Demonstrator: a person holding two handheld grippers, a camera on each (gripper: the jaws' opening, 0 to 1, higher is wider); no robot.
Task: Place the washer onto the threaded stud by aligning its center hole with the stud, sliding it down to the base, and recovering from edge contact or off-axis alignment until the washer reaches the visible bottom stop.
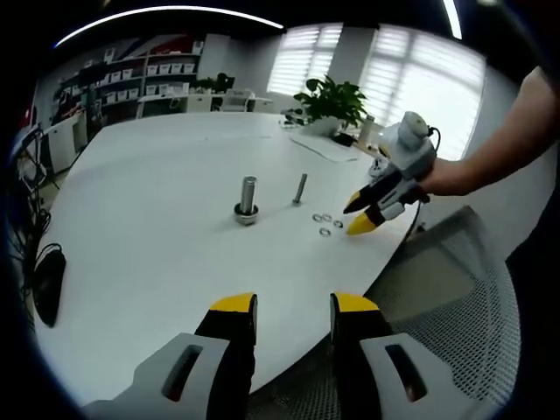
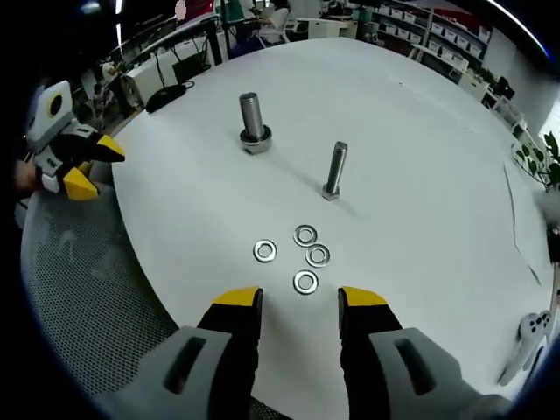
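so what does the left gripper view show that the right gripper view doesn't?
Left gripper view: a potted plant before bright blinds at the far table edge, and a dark object near the left edge.

Right gripper view: four washers clearly apart, close ahead of the right hand-held gripper, jaws open and empty.

Both: white table, thick stud with a collar at its base, thinner bolt standing upright, mesh chair. Left hand-held gripper is open, empty.
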